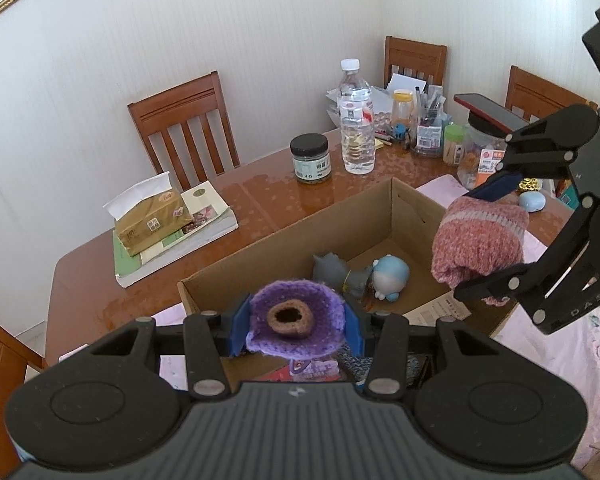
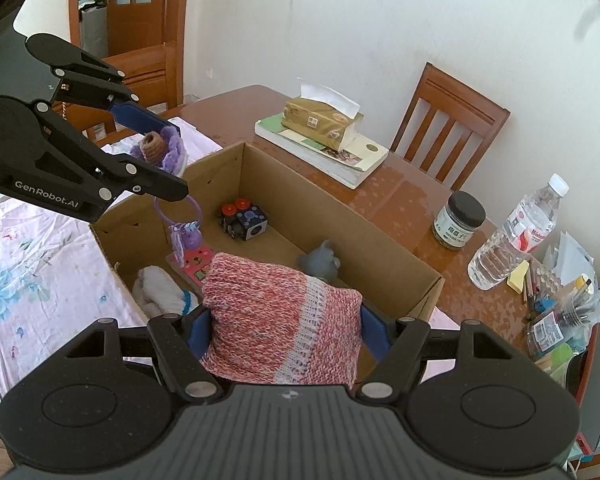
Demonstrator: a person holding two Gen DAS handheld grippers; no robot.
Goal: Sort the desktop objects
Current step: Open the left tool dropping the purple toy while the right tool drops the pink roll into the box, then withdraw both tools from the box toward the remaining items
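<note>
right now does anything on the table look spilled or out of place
Nothing looks spilled or broken. The one odd spot: a red phone lies balanced flat on top of a jar lid in the cluttered far corner, overhanging it on both sides. The tissue pack sits askew on the books, but steady.

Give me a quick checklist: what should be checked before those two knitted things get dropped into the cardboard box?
1. Left gripper clamps the purple crochet piece: ok.
2. Right gripper clamps the pink knitted hat: ok.
3. Both items over the open cardboard box: ok.
4. Bare floor left in the box among the toys: ok.
5. Purple ring dangling below, clear of the box wall: cannot tell.
</note>
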